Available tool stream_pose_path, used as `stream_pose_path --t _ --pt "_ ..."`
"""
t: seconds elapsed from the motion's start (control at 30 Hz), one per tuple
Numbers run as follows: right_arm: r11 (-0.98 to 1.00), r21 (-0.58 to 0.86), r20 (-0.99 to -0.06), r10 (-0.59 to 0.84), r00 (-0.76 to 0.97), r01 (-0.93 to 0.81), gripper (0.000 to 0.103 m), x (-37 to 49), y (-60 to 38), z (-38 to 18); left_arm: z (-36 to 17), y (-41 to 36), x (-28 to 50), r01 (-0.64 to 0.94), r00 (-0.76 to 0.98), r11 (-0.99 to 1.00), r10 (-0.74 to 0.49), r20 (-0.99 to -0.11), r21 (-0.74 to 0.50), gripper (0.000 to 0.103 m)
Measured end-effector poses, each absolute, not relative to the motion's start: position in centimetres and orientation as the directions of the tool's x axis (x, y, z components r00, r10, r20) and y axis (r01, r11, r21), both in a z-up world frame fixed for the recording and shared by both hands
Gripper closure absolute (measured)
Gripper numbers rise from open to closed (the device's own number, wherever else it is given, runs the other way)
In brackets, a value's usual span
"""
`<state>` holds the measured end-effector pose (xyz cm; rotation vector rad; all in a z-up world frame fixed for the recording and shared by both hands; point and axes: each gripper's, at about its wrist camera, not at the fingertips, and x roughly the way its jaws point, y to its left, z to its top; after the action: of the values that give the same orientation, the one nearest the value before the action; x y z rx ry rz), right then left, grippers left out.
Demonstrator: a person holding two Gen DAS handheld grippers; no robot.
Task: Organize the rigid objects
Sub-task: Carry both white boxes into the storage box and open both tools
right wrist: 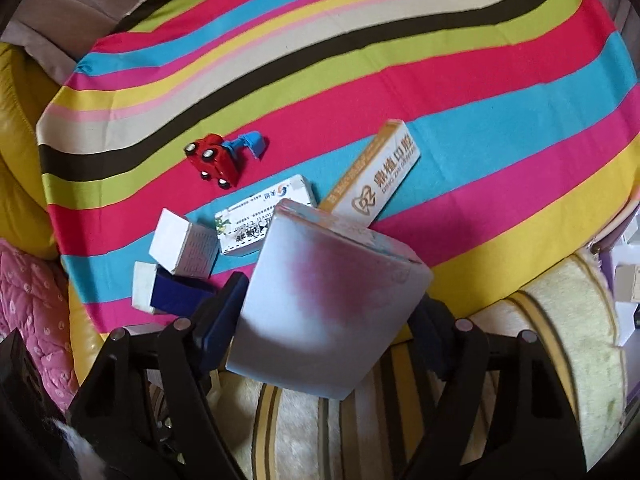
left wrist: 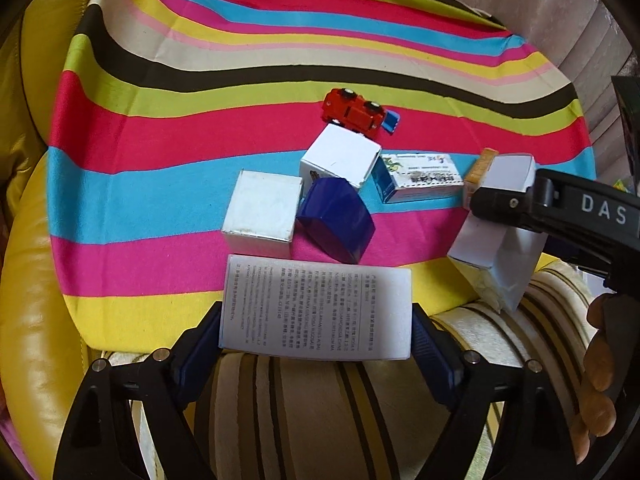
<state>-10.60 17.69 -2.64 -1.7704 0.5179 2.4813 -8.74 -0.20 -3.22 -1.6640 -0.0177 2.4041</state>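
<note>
My left gripper [left wrist: 316, 340] is shut on a white box with printed text [left wrist: 316, 306], held over the near edge of the striped cloth [left wrist: 200, 92]. My right gripper [right wrist: 324, 324] is shut on a large white box [right wrist: 328, 300], tilted; it shows in the left wrist view [left wrist: 500, 252] at the right. On the cloth lie a white cube box [left wrist: 262, 210], a dark blue box [left wrist: 334, 224], another white box [left wrist: 340, 156], a white-blue carton [left wrist: 420, 178], an orange-white carton [right wrist: 372, 180] and a red toy car [left wrist: 356, 112].
A yellow leather seat [left wrist: 36, 320] borders the cloth on the left. A striped cream cushion [left wrist: 320, 420] lies under both grippers. A pink quilted fabric [right wrist: 32, 300] sits at the far left of the right wrist view.
</note>
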Motion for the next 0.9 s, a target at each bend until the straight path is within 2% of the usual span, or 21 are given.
stream_pose_path --t 0.17,0.43,0.9 --pt "-0.954 0.232 -0.91 -0.144 -0.39 -0.19 0.024 -9.4 19.5 -1.0 -2.1 -0.1 -7.4 -0.173 -0.362 -0.973 0.206 -0.909 -0.151 0.016" --pt "-0.982 0.142 -0.882 -0.07 -0.466 -0.121 0.024 -7.3 21.1 1.0 -1.8 2.0 -6.7 -0.178 -0.377 -0.968 0.231 -0.897 -0.175 0.016" --pt "-0.989 0.022 -0.829 0.062 -0.556 -0.144 0.024 -3.9 26.1 2.5 -0.8 6.4 -5.6 -0.204 -0.406 -0.961 0.259 -0.877 -0.189 0.016"
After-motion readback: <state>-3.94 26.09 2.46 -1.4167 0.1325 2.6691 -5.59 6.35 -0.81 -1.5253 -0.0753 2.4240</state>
